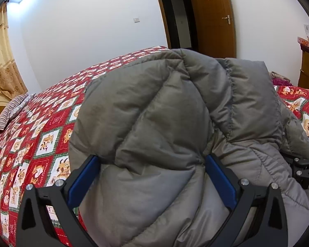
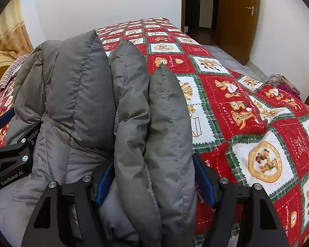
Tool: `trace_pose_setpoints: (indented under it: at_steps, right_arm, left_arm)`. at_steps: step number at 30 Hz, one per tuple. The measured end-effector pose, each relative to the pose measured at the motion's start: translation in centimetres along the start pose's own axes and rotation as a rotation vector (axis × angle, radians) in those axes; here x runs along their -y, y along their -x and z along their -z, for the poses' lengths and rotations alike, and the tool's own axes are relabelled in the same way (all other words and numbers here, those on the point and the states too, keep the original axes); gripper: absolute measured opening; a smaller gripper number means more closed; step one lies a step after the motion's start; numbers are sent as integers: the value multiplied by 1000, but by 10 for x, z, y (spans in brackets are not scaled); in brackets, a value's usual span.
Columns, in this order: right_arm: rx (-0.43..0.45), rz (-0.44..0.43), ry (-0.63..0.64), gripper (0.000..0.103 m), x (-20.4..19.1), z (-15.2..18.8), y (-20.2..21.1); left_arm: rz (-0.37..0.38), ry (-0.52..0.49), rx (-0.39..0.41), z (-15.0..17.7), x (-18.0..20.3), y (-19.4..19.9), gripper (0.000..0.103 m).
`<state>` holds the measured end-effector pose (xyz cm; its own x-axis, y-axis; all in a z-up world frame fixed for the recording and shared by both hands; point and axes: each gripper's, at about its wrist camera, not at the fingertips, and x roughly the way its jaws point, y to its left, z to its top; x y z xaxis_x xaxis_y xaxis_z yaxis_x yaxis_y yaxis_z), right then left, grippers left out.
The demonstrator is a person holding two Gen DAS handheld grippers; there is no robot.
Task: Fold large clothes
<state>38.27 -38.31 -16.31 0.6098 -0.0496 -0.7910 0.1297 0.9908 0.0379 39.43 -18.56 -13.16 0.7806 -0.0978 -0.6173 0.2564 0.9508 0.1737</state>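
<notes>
Two thick layers of grey down jacket (image 1: 154,107) doubled over, mid-frame on the quilted bed (image 1: 31,135). Left tongs (image 1: 152,177) and right tongs (image 2: 154,177) wide, each clamping a puffy bundle. Remaining, seemingly: laying flat, releasing, tidying.

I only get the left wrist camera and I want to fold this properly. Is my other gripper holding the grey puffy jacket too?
Observer: Yes. The right gripper has a thick bundle of the grey puffer jacket filling the gap between its blue pads.
Operator: How many layers?
Observer: Two puffy folds side by side.
Operator: What's beyond it?
Observer: Teddy-bear bedspread, then grey floor tiles past the bed's edge.
</notes>
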Motion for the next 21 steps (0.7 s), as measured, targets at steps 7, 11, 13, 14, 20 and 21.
trace_pose_setpoints:
  at_steps: [7,11,13,14,20,21]
  right_arm:
    - [5,19,12,71,-5,1,0]
    - [5,19,9,72,-4,1,-1]
    - [-1,11,3,73,-3,1,-2]
    - [-3,5,2,74,-2,1,-2]
    - [-13,-24,-11,78,1,-1,-4]
    - [-12,-26,-13,78,0,-1,-4]
  left_arm:
    - [-2,5,-5,1,-1,-3,103]
    - [-2,7,-4,1,-2,-3,103]
    - [2,7,-13,1,-4,-3,103]
    - [6,8,-21,1,-6,-2,103]
    - [116,202,-74,20,-61,23,103]
    - [145,242,-93,25,-72,25,103]
